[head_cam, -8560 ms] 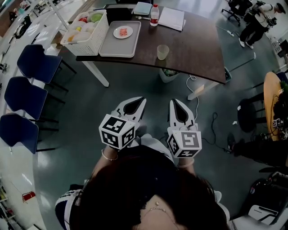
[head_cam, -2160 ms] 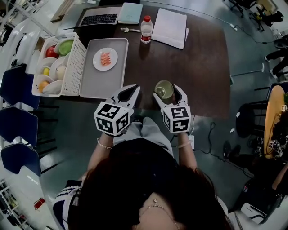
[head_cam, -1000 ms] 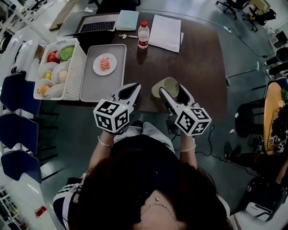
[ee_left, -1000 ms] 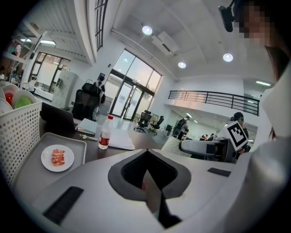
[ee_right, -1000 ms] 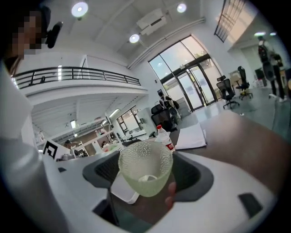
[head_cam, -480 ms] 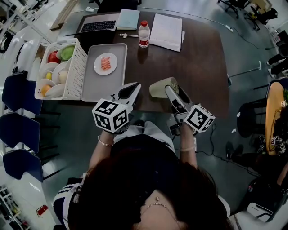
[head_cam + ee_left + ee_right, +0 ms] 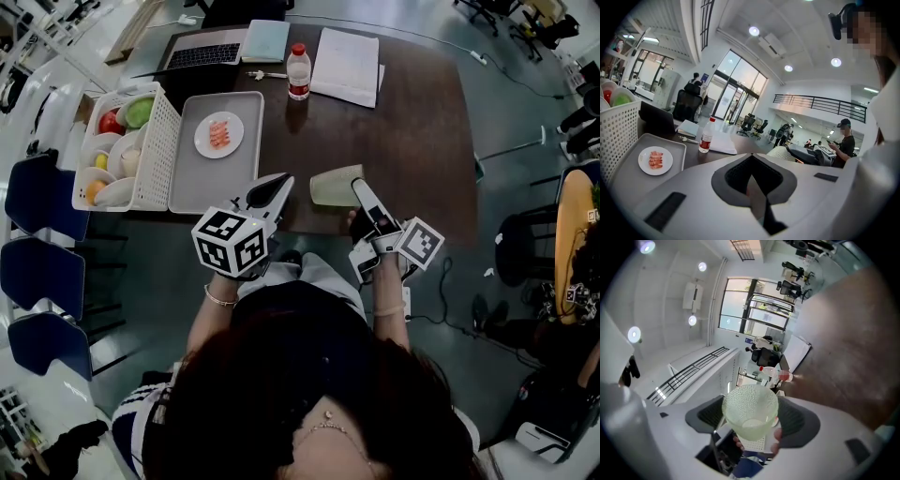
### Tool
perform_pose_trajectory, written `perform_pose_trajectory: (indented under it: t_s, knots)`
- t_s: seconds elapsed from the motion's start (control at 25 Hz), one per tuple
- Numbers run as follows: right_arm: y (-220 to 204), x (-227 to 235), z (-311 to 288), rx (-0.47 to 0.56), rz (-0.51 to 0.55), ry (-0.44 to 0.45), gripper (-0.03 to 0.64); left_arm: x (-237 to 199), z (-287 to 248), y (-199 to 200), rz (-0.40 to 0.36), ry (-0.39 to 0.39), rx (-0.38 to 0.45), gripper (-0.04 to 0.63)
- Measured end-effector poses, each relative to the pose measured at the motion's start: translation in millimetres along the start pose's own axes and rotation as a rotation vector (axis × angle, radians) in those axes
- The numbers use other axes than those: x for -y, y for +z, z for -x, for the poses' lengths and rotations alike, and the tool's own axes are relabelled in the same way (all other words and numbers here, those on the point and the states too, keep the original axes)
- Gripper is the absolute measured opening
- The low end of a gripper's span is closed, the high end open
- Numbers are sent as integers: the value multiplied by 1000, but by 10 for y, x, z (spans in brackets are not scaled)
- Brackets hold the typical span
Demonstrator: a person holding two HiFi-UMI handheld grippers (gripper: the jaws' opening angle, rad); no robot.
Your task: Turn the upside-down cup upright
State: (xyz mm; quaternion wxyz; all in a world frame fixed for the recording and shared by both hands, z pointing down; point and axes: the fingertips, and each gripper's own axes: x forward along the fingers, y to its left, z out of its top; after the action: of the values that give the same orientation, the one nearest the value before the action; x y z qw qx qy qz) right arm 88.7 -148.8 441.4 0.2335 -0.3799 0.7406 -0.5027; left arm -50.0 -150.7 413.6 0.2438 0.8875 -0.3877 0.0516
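Observation:
The pale green, dimpled cup (image 7: 334, 186) hangs tipped on its side just above the front edge of the dark table (image 7: 422, 141). My right gripper (image 7: 359, 190) is shut on it and rolled onto its side. In the right gripper view the cup (image 7: 750, 401) fills the space between the jaws of that gripper (image 7: 752, 422). My left gripper (image 7: 277, 183) rests to the cup's left, shut and holding nothing. In the left gripper view its jaws meet at the gripper tip (image 7: 754, 201), with the cup (image 7: 782, 152) off to the right.
On the left of the table a white basket (image 7: 161, 141) holds fruit and bowls. Beside it is a grey tray (image 7: 211, 173) with a small plate of pink food (image 7: 217, 134). A water bottle (image 7: 298, 72), laptop (image 7: 202, 54) and papers (image 7: 345, 66) lie at the back. Blue chairs (image 7: 42, 202) stand left.
My right gripper has rolled over and dropped slightly, turning the cup from tilted to lying on its side. The left gripper has stayed put.

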Motion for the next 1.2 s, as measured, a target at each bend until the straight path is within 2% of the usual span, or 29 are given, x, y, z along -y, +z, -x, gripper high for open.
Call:
perform_pose_trajectory:
  t_s: [0.12,0.28,0.52,0.88,1.2]
  knots:
    - [0,46,14,21,-136,41,360,23,-16,8,0,-7,-1,2]
    - [1,98,29,34,-223,71,360,23,-12,21,4,-10,3,2]
    - [3,87,20,35,-257,101,360,24,-14,9,4,-23,3,2]
    - [24,30,27,19,-312,180,360,116,-8,47,44,-130,38,2]
    - [73,-11,66,12,-331,228,360,254,-40,53,5,-230,15,88]
